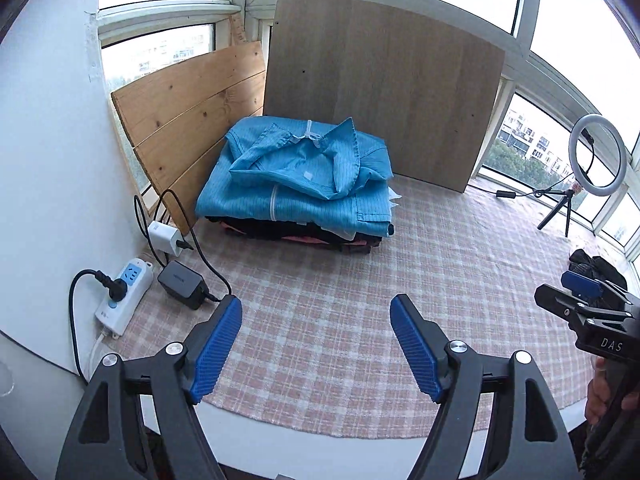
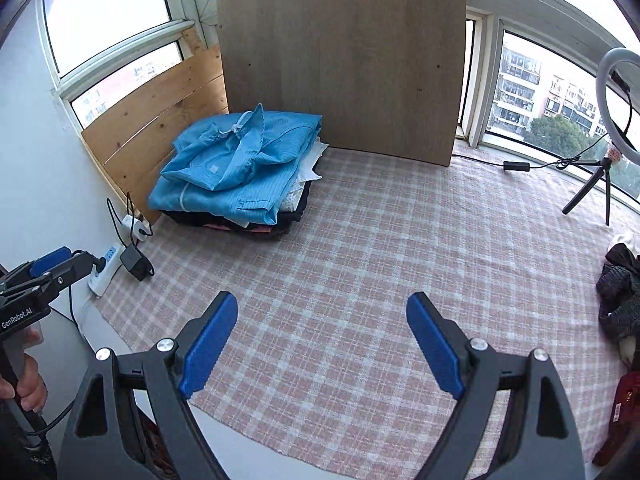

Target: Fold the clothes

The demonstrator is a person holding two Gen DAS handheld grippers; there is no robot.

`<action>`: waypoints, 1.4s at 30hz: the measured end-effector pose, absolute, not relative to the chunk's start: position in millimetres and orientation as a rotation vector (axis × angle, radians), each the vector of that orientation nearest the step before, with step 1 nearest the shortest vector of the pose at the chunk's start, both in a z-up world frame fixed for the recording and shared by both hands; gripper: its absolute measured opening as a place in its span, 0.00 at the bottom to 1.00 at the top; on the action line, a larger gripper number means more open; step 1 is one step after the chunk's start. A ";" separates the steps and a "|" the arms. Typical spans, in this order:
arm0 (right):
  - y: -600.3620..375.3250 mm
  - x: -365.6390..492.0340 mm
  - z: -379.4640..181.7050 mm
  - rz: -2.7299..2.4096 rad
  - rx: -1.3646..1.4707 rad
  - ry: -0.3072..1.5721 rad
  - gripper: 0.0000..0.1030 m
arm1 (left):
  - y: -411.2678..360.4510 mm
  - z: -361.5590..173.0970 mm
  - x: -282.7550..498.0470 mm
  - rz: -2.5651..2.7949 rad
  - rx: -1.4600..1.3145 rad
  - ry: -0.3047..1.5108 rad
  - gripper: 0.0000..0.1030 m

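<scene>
Both sets of fingers released, nothing held: left gripper, right gripper. Folded stack sits far-left on counter. Unfolded pile at right edge: one garment to be picked next, spread flat mid-counter.

Daylit windows — boards leaning against them.

Table is covered by a pink-and-white plaid cloth. Top garment on the stack is blue with fine stripes and white trim; black, pink and white layers are seen beneath. Left tongs and right tongs are fitted with blue ribbed pads on black frames. Power strip is white with a blue socket.
</scene>
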State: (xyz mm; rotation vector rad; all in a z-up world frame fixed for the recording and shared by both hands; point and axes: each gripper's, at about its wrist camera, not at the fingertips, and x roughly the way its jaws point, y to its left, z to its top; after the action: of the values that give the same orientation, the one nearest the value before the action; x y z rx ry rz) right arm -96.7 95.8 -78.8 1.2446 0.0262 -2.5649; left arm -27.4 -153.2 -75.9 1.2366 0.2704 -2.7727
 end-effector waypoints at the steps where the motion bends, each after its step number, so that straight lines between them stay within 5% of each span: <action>1: 97.2 -86.9 -79.2 -2.557 1.239 0.043 0.84 | -147.9 -77.4 -18.2 -2.757 1.238 0.272 0.73; 14: 137.4 -8.9 -84.9 -2.517 1.222 0.064 0.84 | -108.0 -88.8 58.2 -2.707 1.316 0.259 0.73; 42: 110.6 -35.3 -73.1 -2.625 1.215 0.083 0.84 | -126.2 -67.4 25.4 -2.770 1.263 0.157 0.74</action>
State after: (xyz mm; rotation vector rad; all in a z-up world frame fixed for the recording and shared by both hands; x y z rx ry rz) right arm -35.3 110.6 -73.1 1.2155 0.0828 -2.6246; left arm 25.4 -126.2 -67.4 1.2628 0.1569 -2.7701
